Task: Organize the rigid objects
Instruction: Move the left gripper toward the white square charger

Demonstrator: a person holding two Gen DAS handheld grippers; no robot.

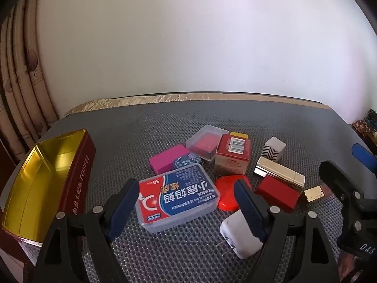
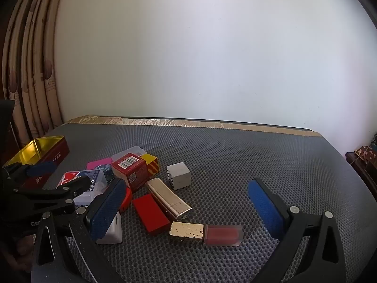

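Zero pieces visible inside the tin (image 1: 82,169): only bare gold lining in the part on show, so probably right at the very start. Stands open-topped to the left of the left gripper (image 1: 187,184), close to the left edge of the table (image 2: 235,155).

Left to do, by this reckoning: about a dozen small things, heaped loosely ahead of both pairs of fingers. Left fingers spread wide, holding nothing, with the floss box (image 1: 179,198) flat between the tips; cannot tell whether either pad touches it. White charger (image 1: 235,233) partly under the right finger of that pair, red disc (image 1: 227,188) just past its tip. Beyond the floss box, a pink box (image 1: 167,160), a clear case (image 1: 205,141) and a red carton (image 1: 232,155), packed tight.

Right gripper (image 2: 186,184) also wide open and empty. Lip gloss (image 2: 207,232) lying crosswise between its fingers, nearer than the tips; flat red box (image 2: 150,213) and gold case (image 2: 168,198) just inside the left finger, a patterned cube (image 2: 179,174) ahead of the tips and apart from the rest.

Plenty of bare table right of the right finger and beyond the heap, up to the far edge. Tight on the other side: left gripper just beside the right gripper's left finger, tin wall next, then the table edge. Likely safest to lift pieces up and over the heap, not drag them through it.
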